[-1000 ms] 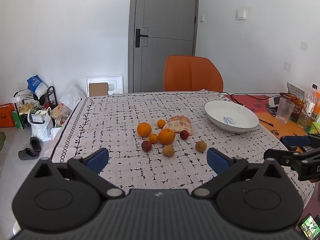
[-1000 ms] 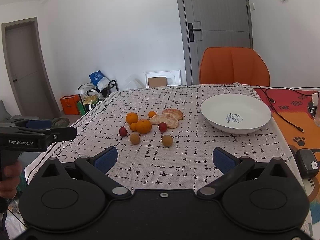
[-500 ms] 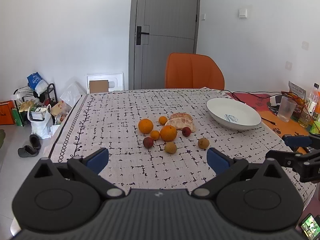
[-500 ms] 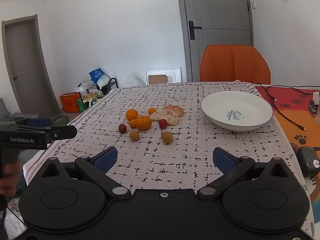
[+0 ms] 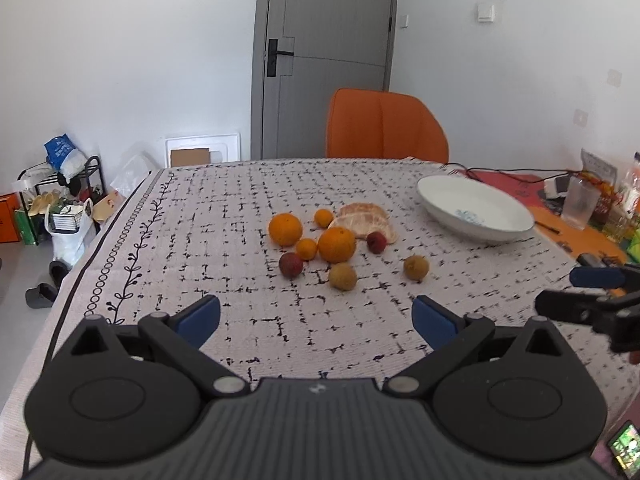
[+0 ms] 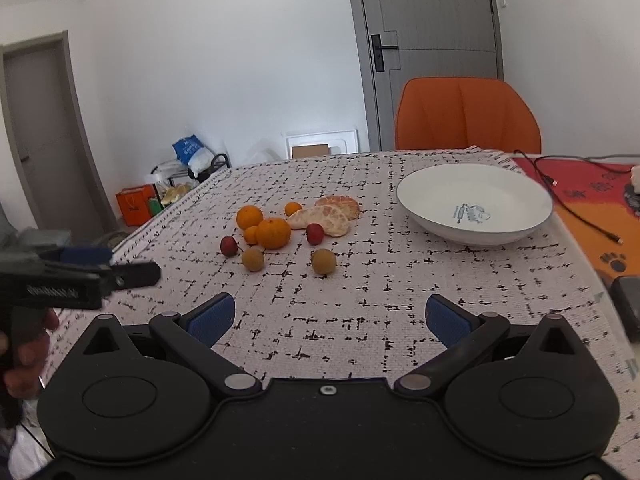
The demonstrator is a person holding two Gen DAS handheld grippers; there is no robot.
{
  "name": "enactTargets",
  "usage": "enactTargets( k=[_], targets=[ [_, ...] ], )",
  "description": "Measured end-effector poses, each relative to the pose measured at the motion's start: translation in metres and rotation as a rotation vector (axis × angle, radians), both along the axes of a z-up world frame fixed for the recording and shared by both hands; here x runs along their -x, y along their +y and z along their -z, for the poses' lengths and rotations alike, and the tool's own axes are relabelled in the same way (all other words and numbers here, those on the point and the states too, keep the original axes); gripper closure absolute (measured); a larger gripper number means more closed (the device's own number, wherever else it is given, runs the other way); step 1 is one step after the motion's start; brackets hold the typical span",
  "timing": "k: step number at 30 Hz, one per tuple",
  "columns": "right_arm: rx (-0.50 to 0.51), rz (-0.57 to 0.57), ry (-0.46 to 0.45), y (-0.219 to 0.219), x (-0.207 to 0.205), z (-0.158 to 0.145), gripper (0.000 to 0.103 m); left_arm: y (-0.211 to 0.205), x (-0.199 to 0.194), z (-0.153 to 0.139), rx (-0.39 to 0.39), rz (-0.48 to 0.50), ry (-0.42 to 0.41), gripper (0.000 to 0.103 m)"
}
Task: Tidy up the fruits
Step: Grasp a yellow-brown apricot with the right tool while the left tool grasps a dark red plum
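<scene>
Several fruits lie in a cluster on the patterned tablecloth: two larger oranges [image 5: 285, 229] [image 5: 337, 244], small oranges, peeled orange halves [image 5: 366, 220], two red fruits [image 5: 291, 265] and two brown ones [image 5: 342, 276] [image 5: 416, 267]. A white plate [image 5: 476, 208] stands empty to their right, also in the right wrist view [image 6: 474, 204]. My left gripper [image 5: 316, 318] is open and empty, short of the cluster. My right gripper [image 6: 328, 316] is open and empty, near the brown fruit [image 6: 323, 261].
An orange chair [image 5: 384, 128] stands at the table's far side. Cables, a plastic cup [image 5: 578, 204] and bottles sit on the orange mat at the right. A dark device [image 6: 626, 304] lies at the right table edge. Bags and shoes are on the floor to the left.
Both grippers have moved forward toward the fruit cluster, which looks closer and larger in both views. Both stay open and empty.
</scene>
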State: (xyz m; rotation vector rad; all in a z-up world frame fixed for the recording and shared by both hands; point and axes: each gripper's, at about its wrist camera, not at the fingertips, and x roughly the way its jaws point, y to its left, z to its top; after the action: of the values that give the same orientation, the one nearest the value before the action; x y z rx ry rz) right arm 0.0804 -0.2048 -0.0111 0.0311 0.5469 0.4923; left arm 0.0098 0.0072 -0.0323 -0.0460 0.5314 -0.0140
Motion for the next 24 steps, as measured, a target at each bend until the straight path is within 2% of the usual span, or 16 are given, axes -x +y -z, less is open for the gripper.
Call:
enactTargets(
  k=[6, 13, 22, 24],
  targets=[
    [-0.028, 0.002, 0.013, -0.002, -0.014, 0.009, 0.001, 0.004, -0.017, 0.013, 0.036, -0.016, 0.014, 0.002],
    [-0.033, -0.013, 0.050, 0.004, -0.036, 0.019, 0.019, 0.012, -0.034, 0.018, 0.063, -0.053, 0.001, 0.007],
    [-0.041, -0.028, 0.075, 0.016, -0.061, 0.025, 0.025, 0.016, -0.058, 0.027, 0.070, -0.054, 0.037, 0.025],
    [-0.041, -0.036, 0.083, 0.017, -0.066, 0.027, 0.026, 0.018, -0.063, 0.029, 0.077, -0.057, 0.049, 0.031]
  ],
)
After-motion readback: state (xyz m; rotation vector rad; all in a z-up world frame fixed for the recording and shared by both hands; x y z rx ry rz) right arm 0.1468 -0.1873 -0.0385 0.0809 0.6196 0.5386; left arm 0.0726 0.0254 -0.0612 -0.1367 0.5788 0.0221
